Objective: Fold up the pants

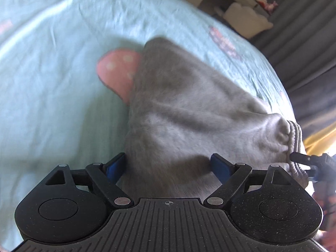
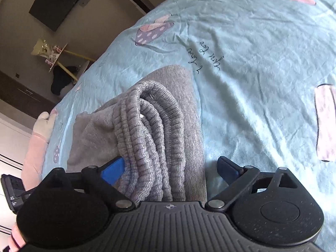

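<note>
The grey pants [image 1: 189,109] lie bunched and folded on a light blue printed bedsheet [image 1: 52,63]. My left gripper [image 1: 168,166] stands open just above them, with the grey cloth filling the space between its blue pads; the view is blurred. At the right edge the ribbed waistband [image 1: 294,147] shows, with a fingertip [image 1: 300,158] of the right gripper beside it. In the right wrist view my right gripper [image 2: 171,168] is open wide over the stacked ribbed waistband [image 2: 151,130]. Its left pad is at the band's side and its right pad stands clear of the cloth.
The bedsheet [image 2: 252,73] stretches far to the right and ahead of the pants. A pink pillow [image 2: 35,147] lies at the bed's left edge. Beyond the bed are a dark wall panel [image 2: 54,2], a small table [image 2: 56,56] and grey curtains [image 1: 304,42].
</note>
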Action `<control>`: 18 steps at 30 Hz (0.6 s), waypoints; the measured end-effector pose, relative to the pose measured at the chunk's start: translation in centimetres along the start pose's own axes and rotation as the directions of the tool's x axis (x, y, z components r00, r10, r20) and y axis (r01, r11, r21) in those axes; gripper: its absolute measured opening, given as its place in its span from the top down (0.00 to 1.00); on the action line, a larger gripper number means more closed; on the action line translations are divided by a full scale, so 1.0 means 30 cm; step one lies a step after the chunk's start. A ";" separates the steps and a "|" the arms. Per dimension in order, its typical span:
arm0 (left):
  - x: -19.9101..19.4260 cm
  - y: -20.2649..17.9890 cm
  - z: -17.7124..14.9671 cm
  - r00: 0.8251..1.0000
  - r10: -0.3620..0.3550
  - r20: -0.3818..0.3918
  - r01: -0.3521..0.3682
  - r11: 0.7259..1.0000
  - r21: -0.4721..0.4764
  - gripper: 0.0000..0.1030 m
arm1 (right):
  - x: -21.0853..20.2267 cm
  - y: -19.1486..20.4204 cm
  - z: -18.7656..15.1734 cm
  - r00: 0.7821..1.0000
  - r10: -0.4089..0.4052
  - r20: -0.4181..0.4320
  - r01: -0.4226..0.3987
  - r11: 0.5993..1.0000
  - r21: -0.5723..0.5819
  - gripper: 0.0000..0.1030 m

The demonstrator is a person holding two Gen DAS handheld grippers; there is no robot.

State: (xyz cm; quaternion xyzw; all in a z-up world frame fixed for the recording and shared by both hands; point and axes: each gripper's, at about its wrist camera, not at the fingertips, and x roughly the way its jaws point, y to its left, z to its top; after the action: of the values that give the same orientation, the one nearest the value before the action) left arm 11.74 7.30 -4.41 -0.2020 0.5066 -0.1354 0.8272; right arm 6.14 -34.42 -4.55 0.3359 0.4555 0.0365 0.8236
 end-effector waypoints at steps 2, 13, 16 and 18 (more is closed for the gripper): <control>0.023 0.029 0.022 0.998 -0.056 0.009 0.056 0.998 -0.032 0.12 | 0.014 -0.011 0.013 0.999 0.037 -0.002 -0.037 0.999 0.004 0.04; 0.156 -0.004 0.105 0.986 -0.162 -0.048 0.161 0.987 -0.024 0.09 | 0.128 0.037 0.076 0.998 0.051 -0.022 -0.052 0.996 -0.072 0.12; 0.165 -0.032 0.106 0.990 -0.123 -0.071 0.127 0.991 0.043 0.09 | 0.140 0.046 0.081 0.999 0.031 -0.028 -0.034 0.994 -0.102 0.16; 0.172 -0.043 0.110 0.991 -0.109 -0.074 0.112 0.992 0.050 0.09 | 0.149 0.051 0.087 0.999 0.018 -0.035 -0.022 0.993 -0.112 0.16</control>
State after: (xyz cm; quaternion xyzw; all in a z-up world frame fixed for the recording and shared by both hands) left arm 16.98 4.60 -6.52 -0.2022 0.5198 -0.2018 0.8051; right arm 11.17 -32.96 -5.97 0.2927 0.4631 0.0761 0.8331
